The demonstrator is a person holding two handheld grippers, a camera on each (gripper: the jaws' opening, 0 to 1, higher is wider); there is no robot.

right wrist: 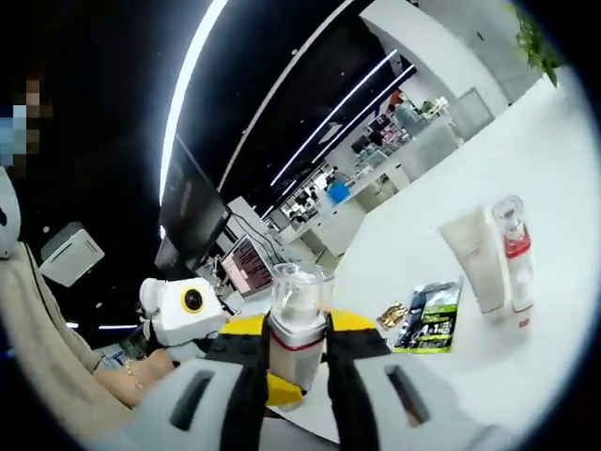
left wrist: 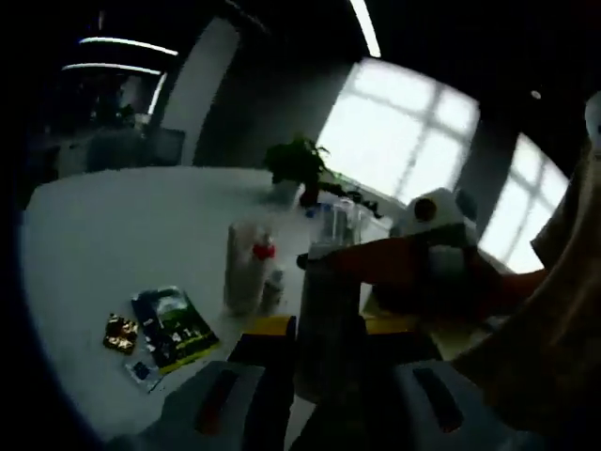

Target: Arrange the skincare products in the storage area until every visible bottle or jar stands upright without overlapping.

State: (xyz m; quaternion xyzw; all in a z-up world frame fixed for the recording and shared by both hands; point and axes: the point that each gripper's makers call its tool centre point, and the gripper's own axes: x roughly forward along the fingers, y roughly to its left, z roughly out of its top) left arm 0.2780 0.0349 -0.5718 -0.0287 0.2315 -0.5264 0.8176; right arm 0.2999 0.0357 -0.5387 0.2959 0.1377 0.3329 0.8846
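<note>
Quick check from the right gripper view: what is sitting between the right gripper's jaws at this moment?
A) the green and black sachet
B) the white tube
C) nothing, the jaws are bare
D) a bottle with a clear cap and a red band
D: in the right gripper view the right gripper has its jaws closed on the sides of the clear-capped bottle, while the sachet and white tube are on the table.

Clear glossy plastic bottle, glossy foil sachet — smooth matt white table
</note>
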